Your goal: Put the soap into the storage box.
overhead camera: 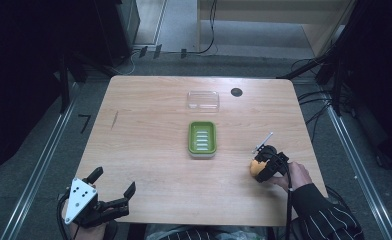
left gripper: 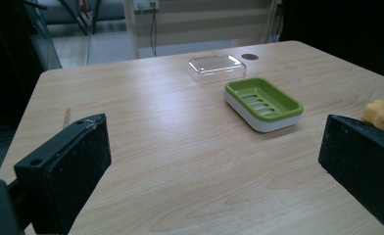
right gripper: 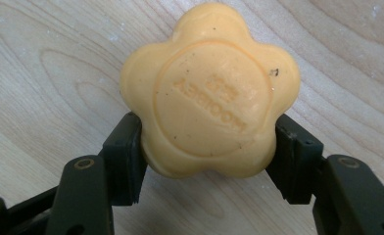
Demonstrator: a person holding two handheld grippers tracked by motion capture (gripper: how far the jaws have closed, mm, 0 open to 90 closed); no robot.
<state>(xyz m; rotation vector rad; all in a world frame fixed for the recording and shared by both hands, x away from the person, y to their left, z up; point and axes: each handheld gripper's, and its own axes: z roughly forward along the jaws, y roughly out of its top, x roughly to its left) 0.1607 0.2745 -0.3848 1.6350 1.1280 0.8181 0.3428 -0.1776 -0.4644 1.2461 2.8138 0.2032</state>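
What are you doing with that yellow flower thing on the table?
It's a flower-shaped bar of soap. A person has the right hand-held gripper closed on it, near the right side of the wooden table. The left hand-held gripper waits open at the front left corner, holding nothing. In the middle sits an empty green soap dish, with its clear lid lying farther back. The soap isn't in the dish yet.

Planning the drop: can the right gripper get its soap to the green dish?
Probably yes. The right gripper is shut on the soap, and bare table separates it from the open green dish.
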